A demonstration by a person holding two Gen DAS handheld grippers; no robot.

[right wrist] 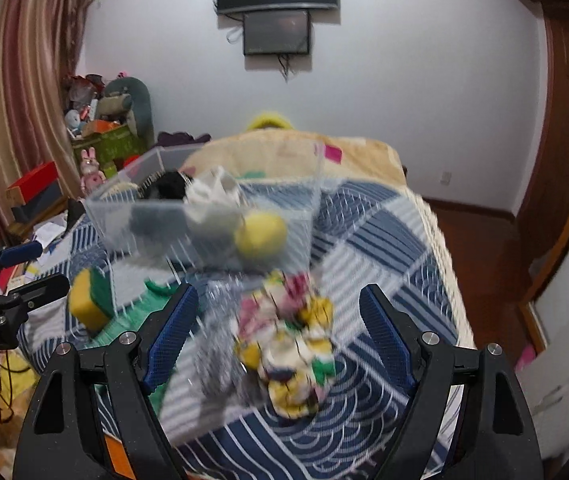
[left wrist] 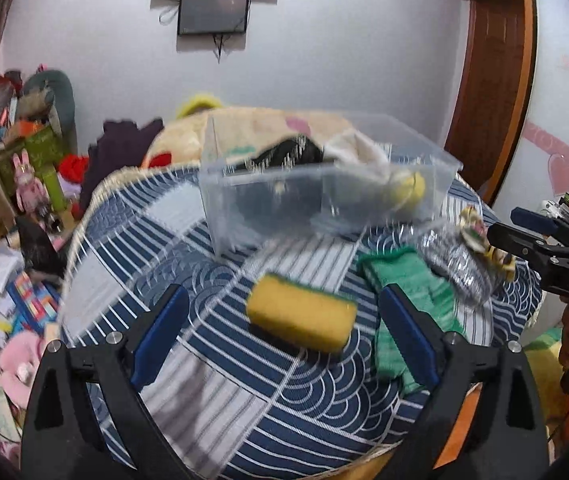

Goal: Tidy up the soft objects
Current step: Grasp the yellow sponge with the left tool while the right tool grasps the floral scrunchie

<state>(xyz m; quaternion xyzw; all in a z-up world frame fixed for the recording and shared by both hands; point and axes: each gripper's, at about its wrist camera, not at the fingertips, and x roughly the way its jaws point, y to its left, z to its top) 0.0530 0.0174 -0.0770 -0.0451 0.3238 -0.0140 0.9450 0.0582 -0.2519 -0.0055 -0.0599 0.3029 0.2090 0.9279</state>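
The left gripper [left wrist: 280, 336] is spread wide and holds nothing; a sponge [left wrist: 302, 312], yellow with a dark green face, lies on the bed [left wrist: 212, 412] between its blue pads, touching neither. Just right of the sponge a green cloth [left wrist: 412, 296] lies flat, running under the right-hand pad. Beyond the cloth, toward the bed's right edge, sits a crinkled silver bag [left wrist: 456, 264] with a multicoloured cloth bundle [left wrist: 480, 236] on its far side.

The right gripper [right wrist: 280, 328] is also wide open and empty, hanging over that bundle [right wrist: 292, 344], which lies between its pads; motion blur hides whether anything touches.

Farther back, near the middle of the bed, stands a clear bin [left wrist: 324, 184]. Inside it are a black item [left wrist: 288, 152], a white cloth [left wrist: 360, 152] draped toward the right wall, and a yellow ball [right wrist: 260, 234] in the right near corner. A beige blanket [right wrist: 284, 148] covers the bed behind the bin.
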